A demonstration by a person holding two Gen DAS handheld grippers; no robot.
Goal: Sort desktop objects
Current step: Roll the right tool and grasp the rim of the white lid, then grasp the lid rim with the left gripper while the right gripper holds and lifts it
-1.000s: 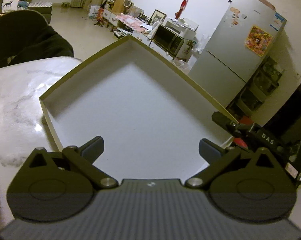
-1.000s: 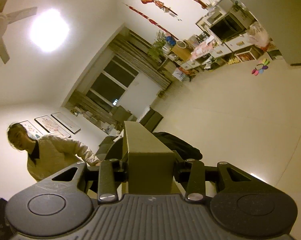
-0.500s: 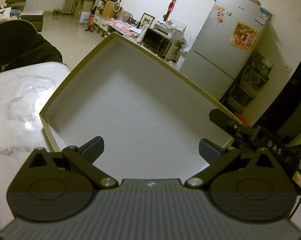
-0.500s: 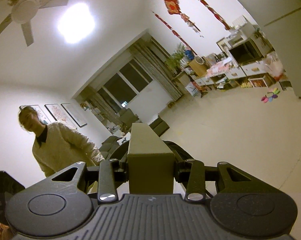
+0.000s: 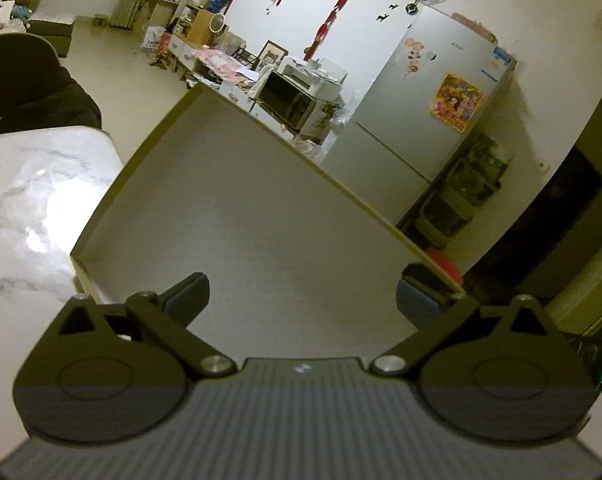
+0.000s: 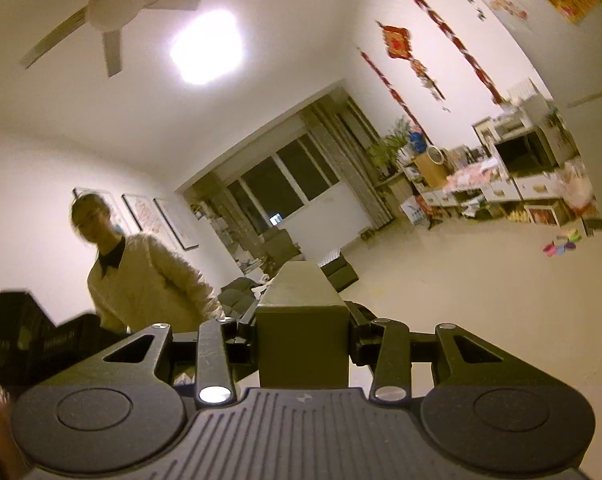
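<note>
Lifted higher, one box [image 5: 261, 216] stays clamped by right gripper [image 6: 303, 340]; left gripper [image 5: 301, 292] fingers gape.

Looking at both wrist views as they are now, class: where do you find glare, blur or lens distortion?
Left wrist view: glare patches on the marble table; the fridge leans and bows from the fisheye; the box interior is evenly dim. Right wrist view: the ceiling light is blown out to white; the person is motion-blurred; the box edge in the right gripper stays sharp.
</note>
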